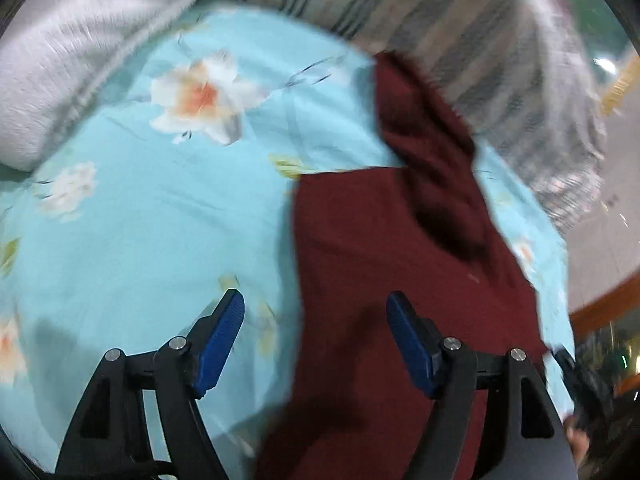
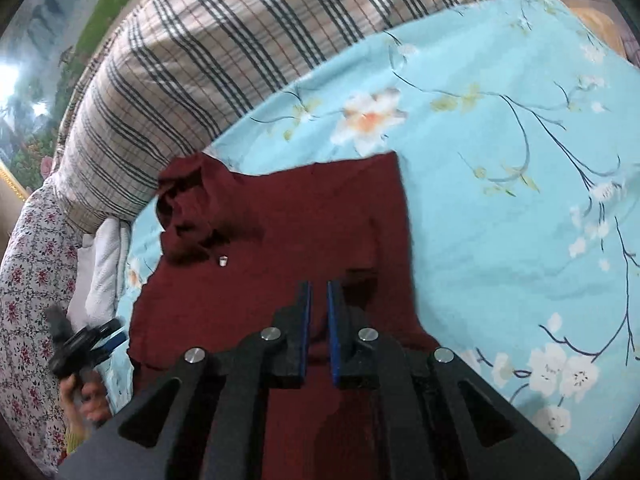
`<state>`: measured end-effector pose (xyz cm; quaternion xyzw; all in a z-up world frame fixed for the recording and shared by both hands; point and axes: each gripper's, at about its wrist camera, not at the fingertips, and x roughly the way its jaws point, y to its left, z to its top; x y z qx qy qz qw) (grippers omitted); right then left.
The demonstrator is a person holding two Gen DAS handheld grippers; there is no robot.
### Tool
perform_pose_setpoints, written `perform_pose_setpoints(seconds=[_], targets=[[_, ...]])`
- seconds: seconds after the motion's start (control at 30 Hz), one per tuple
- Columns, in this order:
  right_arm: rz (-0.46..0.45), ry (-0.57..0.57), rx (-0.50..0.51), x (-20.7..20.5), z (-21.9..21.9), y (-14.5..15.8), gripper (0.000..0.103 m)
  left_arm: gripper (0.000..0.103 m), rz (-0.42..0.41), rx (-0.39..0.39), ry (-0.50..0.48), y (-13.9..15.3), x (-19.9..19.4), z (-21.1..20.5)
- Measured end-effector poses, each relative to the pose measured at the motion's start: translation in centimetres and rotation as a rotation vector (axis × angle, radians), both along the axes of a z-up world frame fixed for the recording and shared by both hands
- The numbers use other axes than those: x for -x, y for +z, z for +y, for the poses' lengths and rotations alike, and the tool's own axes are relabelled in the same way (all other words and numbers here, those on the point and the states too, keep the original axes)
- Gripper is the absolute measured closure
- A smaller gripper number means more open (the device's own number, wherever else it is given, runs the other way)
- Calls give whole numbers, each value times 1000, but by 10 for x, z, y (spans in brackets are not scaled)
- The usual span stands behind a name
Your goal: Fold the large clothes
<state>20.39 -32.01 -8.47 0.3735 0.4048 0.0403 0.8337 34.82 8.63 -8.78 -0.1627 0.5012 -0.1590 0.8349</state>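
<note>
A dark red garment [image 2: 280, 220] lies spread on a light blue flowered bedsheet [image 2: 500, 200], its bunched collar [image 2: 188, 200] toward the plaid quilt, and a small white tag [image 2: 223, 260] lies on it. My right gripper [image 2: 319, 284] hovers over its near part, jaws almost together with a thin slit; I cannot tell if any cloth is pinched. In the left wrist view the garment [image 1: 380, 240] fills the right half. My left gripper [image 1: 316, 308] stands open over its left edge, nothing between the fingers. The right wrist view shows the left gripper [image 2: 92, 344] in a hand, beside the garment's left edge.
A plaid quilt [image 2: 180, 80] is heaped along the far side of the bed. A white pillow [image 1: 60, 60] lies at the upper left of the left wrist view. White folded cloth [image 2: 104, 264] and a red-flowered fabric [image 2: 28, 280] border the garment's left side.
</note>
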Motion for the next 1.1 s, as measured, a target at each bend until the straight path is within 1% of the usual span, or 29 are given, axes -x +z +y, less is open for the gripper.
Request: perform_pose_setpoints(seconds=[0.03, 0.07, 0.1, 0.13, 0.17, 0.2, 0.27, 0.3, 0.37, 0.4, 0.43, 0.5, 0.53, 0.57, 0.63, 0.7, 0.73, 0.77, 0.83, 0.9, 0.97, 1.03, 1.1], targets=[[-4, 16, -6, -3, 3, 0, 95, 31, 20, 17, 1, -7, -11, 0], [-4, 36, -15, -7, 6, -1, 95, 37, 27, 28, 3, -13, -21, 0], [-2, 53, -21, -10, 10, -2, 95, 45, 9, 10, -1, -12, -24, -3], [2, 75, -25, -13, 14, -4, 95, 82, -25, -26, -21, -9, -25, -8], [8, 98, -25, -17, 19, -6, 95, 97, -44, -43, -39, -8, -24, -13], [11, 118, -23, -20, 24, -9, 95, 97, -79, -73, -35, -4, -21, -16], [-1, 146, -25, -26, 30, -11, 94, 98, -169, -177, -30, 2, -11, -27], [-7, 156, -24, -27, 33, -12, 95, 98, -191, -223, -29, 2, -10, -31], [11, 164, -20, -33, 37, -18, 95, 98, -215, -300, -26, -4, -9, -39], [44, 157, -15, -36, 37, -25, 95, 98, -230, -348, -29, -8, -8, -43], [101, 133, -2, -39, 35, -37, 95, 98, -247, -393, -31, -11, -7, -48], [104, 109, -80, -37, 26, -49, 97, 98, -259, -437, -30, -12, -7, -51], [106, 99, -102, -35, 23, -48, 97, 97, -262, -451, -29, -11, -7, -51], [105, 89, -90, -32, 21, -43, 95, 95, -259, -465, -27, -8, -6, -50], [88, 67, -46, -24, 17, -30, 94, 91, -249, -455, -23, -2, -1, -47], [82, 60, -51, -13, 9, -22, 91, 90, -242, -400, -22, 7, 14, -37], [81, 61, -48, -6, 5, -19, 88, 78, -234, -378, -20, 10, 21, -32], [82, 62, -38, -3, 2, -17, 85, 62, -223, -353, -16, 13, 30, -27], [88, 62, -17, 9, -4, -15, 69, 48, -205, -294, 0, 18, 54, -13], [93, 53, 0, 22, -11, -14, 68, 47, -178, -250, -1, 16, 74, -3], [105, 29, 13, 32, -18, -14, 68, 44, -142, -210, 2, 12, 97, 9], [105, 16, 9, 43, -25, -15, 68, 41, -113, -185, -6, 6, 115, 15], [119, 23, 11, 52, -29, -19, 68, 40, -70, -163, -34, -3, 137, 20]])
